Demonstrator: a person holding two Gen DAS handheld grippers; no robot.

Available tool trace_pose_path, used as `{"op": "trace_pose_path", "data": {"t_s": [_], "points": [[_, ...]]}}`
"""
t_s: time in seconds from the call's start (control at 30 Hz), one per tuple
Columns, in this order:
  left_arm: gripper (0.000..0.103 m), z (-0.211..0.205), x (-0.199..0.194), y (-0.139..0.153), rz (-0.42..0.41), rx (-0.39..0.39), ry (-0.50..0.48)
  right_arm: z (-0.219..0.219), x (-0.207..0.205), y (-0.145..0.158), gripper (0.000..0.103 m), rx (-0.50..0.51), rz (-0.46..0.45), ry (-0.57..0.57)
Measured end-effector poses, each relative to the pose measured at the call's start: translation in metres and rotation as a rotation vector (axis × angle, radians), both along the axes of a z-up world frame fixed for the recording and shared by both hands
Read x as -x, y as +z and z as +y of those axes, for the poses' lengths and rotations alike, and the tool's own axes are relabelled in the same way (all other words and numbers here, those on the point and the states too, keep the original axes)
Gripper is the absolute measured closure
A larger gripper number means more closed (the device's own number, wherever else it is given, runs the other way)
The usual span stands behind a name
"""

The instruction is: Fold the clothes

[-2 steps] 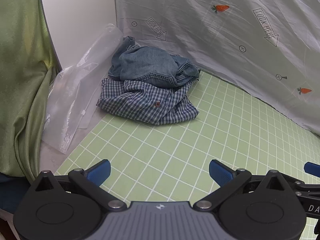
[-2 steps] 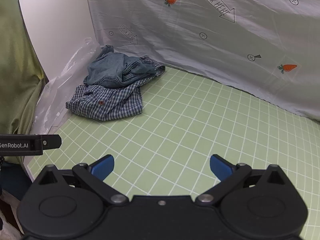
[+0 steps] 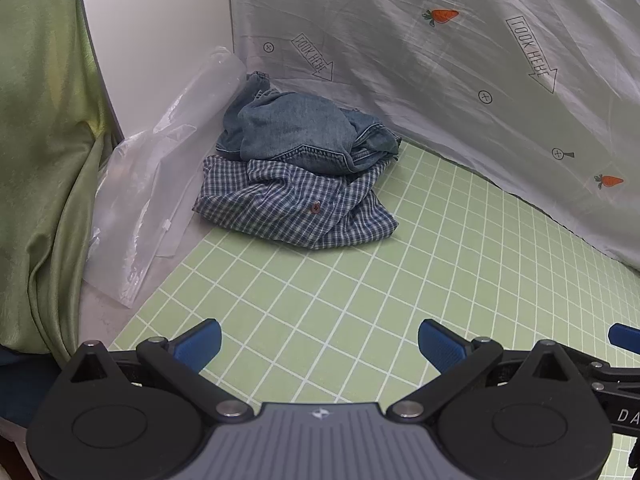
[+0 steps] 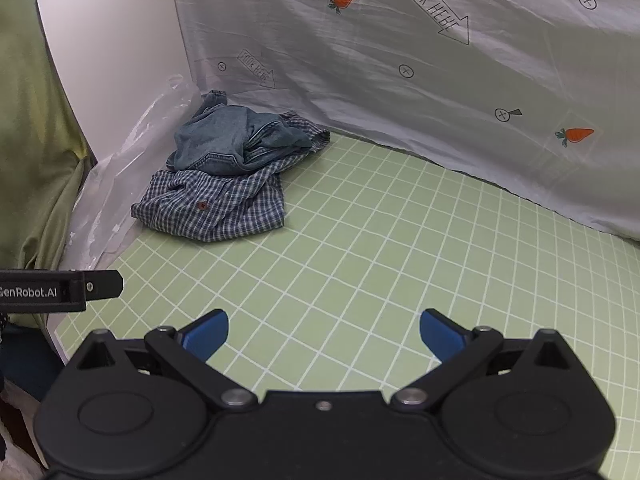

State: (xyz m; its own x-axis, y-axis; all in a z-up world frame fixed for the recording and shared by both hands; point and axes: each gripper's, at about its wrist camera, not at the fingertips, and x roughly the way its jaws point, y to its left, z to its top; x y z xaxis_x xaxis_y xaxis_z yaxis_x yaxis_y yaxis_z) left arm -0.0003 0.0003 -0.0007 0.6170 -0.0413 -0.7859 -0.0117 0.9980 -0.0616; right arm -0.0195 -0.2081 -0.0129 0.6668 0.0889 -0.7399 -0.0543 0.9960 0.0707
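Presently, two crumpled garments are seen heaped on the green grid mat (image 3: 360, 300) at its far left corner: a denim garment (image 3: 292, 132) is piled on top of a blue checked shirt (image 3: 296, 208), the two touching and overlapping, with a small red-brown button (image 3: 315, 208) visible on the checked cloth. Just left of the mat's edge, a clear plastic bag (image 3: 144, 200) is laid against a white panel (image 3: 160, 32), and further left a green curtain (image 3: 40, 160) is hung. Behind the mat, a grey sheet printed with carrots and arrows (image 3: 440, 80) is draped as a backdrop, its lower edge resting along the mat's far side. The left gripper (image 3: 320, 344) is held above the mat's near part, well apart from the clothes, its blue-padded jaws spread wide with nothing between them. The right gripper (image 4: 324, 338) is likewise held over the near part of the mat, jaws spread wide and empty. Neither garment is touched by either gripper.
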Motion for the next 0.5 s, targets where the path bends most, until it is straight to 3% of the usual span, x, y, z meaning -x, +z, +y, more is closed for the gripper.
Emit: {"op": "trace_pose_path", "data": {"t_s": [0.5], "points": [[0.0, 0.0007, 0.0006, -0.0035, 0.008, -0.001, -0.001, 0.0022, 0.0003, -0.0012, 0.0, 0.001, 0.006, 0.008]]}}
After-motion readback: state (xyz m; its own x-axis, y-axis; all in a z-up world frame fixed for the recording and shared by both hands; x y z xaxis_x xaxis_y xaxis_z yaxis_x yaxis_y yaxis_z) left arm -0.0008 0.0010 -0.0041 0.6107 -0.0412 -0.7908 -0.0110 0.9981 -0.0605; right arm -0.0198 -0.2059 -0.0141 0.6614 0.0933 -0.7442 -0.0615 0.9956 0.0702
